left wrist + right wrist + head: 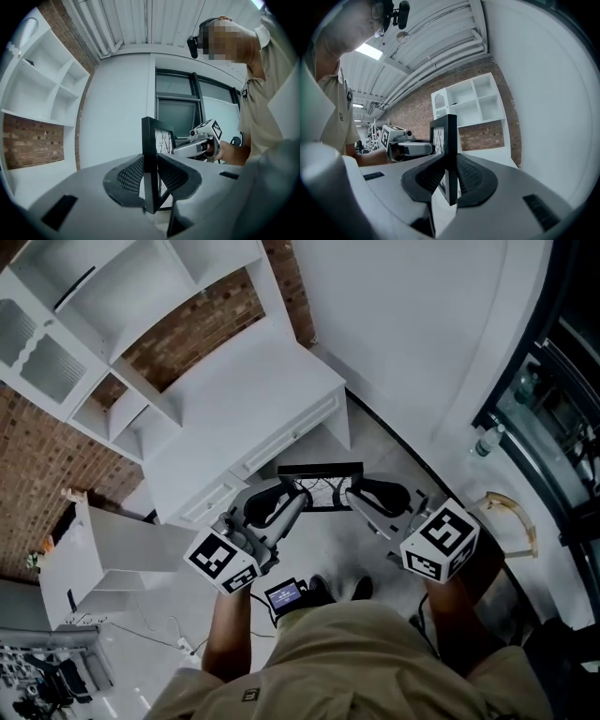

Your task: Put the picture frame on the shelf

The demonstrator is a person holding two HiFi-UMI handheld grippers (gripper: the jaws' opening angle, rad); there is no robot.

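You've got the frame (319, 486) pinched from both ends, dead centre of the head view. It's up in the air over the floor (375, 442), just in front of the edge of the white surface (253, 399).

The left gripper (298, 498) comes in from the lower left and the right gripper (354, 495) from the lower right. Both angle inward so their tips point at each other, with the frame between them. Your forearms (230, 634) run up from the bottom of the picture, bent in toward the middle.

In the left gripper view the jaws are closed partway, with both pads (129, 176) pressed on the frame's black edge. The frame stands upright and edge-on between them. The right gripper view shows the same thing: its jaws are clamped on the other edge, pads (471, 176) tight on either side, so they only close as far as the frame lets them.

The shelf (112, 306) sits in the upper left of the head view, on the far side of the surface and well apart from the frame.
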